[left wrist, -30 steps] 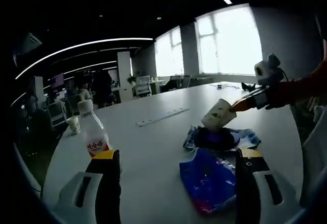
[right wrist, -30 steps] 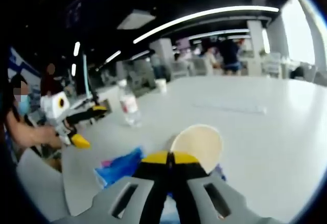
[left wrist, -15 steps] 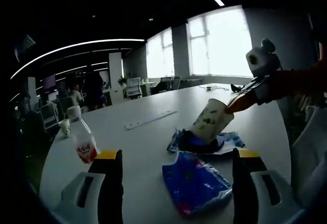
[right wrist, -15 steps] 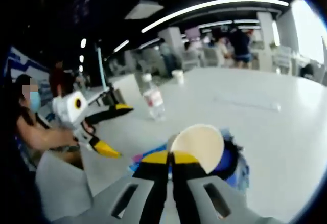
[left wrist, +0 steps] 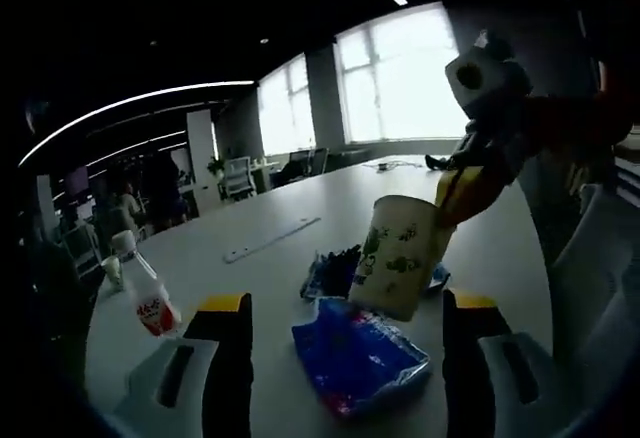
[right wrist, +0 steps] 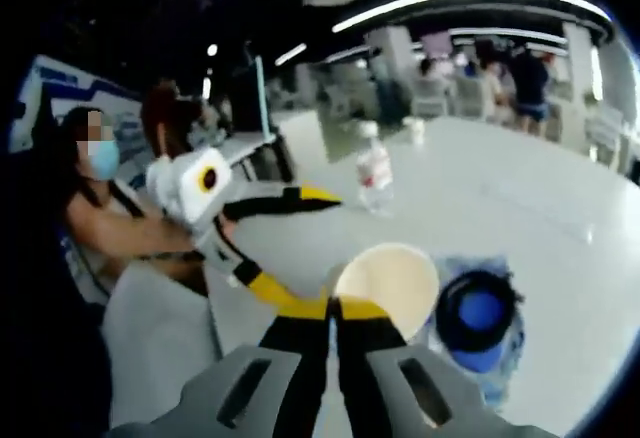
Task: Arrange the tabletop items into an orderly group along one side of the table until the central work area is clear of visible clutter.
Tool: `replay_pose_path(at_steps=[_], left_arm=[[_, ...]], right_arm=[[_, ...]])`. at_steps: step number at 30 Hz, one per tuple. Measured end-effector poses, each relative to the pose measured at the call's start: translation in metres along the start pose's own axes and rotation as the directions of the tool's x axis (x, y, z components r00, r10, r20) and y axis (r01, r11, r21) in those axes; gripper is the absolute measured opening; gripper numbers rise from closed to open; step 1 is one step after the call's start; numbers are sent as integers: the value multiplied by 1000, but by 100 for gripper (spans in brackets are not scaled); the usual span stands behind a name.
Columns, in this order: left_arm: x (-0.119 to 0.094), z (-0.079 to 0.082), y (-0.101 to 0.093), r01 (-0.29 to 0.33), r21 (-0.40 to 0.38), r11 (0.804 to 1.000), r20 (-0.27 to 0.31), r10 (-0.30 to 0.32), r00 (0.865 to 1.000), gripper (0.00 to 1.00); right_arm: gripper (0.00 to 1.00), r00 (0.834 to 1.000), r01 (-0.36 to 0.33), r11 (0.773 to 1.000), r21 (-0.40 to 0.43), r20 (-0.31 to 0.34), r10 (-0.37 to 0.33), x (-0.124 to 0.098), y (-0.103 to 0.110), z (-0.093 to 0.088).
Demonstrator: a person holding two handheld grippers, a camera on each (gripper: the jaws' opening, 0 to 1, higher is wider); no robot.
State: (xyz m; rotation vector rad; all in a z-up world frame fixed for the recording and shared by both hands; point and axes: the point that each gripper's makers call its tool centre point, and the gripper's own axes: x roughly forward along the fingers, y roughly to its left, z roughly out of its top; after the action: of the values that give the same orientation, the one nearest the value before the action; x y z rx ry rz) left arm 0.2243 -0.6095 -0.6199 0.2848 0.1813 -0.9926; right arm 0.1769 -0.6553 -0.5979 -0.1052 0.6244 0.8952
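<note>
Long white table (left wrist: 300,258), clutter bunched near its middle: blue bag (left wrist: 358,356), bottle (left wrist: 146,293) off to one side, cup (left wrist: 398,255) raised above the bag. Right gripper (right wrist: 334,310) pinching cup (right wrist: 386,288) by the rim; left gripper (left wrist: 340,308) spread, empty. Thin rim hold likely to slip or crumple if swung fast, dropping cup back mid-table

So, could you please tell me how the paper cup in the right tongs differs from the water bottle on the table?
The white paper cup with green print is held off the table, tilted, pinched at its rim by the right tongs; the clear plastic water bottle with a red label stands upright on the white table, untouched. The cup is open-topped; the bottle is capped. Both are drink containers.
</note>
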Motion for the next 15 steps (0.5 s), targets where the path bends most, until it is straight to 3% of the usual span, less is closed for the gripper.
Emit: replay_pose_path(at_steps=[1, 10, 15], left_arm=[[1, 0, -5, 17, 37, 999, -12, -17, 1000, 74], [4, 6, -27, 76, 79, 994, -19, -74, 997, 68], [4, 5, -38, 121, 103, 987, -39, -118, 992, 62]], right_arm=[[0, 1000, 0, 1000, -21, 0, 0, 1, 3, 0], [0, 996, -31, 988, -151, -86, 18, -1, 25, -9], [0, 989, -56, 965, -257, -146, 18, -4, 32, -15]])
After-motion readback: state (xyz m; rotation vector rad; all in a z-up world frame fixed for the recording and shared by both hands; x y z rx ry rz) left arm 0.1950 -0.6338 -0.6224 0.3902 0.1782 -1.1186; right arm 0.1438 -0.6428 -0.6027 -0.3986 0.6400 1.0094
